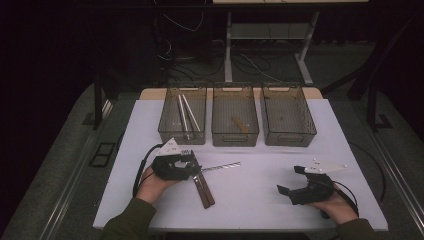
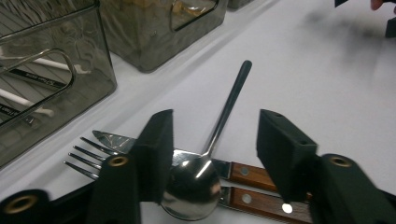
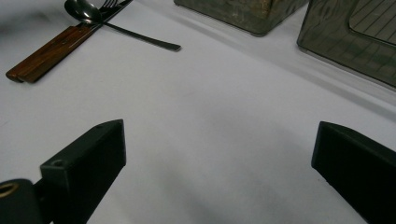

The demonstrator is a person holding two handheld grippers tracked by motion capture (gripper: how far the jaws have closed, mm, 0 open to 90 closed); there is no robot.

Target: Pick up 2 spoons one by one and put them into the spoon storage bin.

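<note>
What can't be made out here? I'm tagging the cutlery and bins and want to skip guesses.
- Spoon: left gripper view, one side of the bowl behind a black jaw; contact unclear.
- Fork and knife: handle ends cut off by the bottom edge.
- Middle bin: high view, the brown item inside is too small to identify.
- Right bin: contents too dim.

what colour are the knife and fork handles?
Reddish-brown wood with metal rivets, on the knife and fork handles; clearest in the left gripper view.

spoon (image 2: 194, 186) lies across knife (image 2: 243, 175) & fork (image 2: 233, 198), handle to 2 o'clock. three bins (image 1: 235, 117) at 12 o'clock, side by side.
</note>
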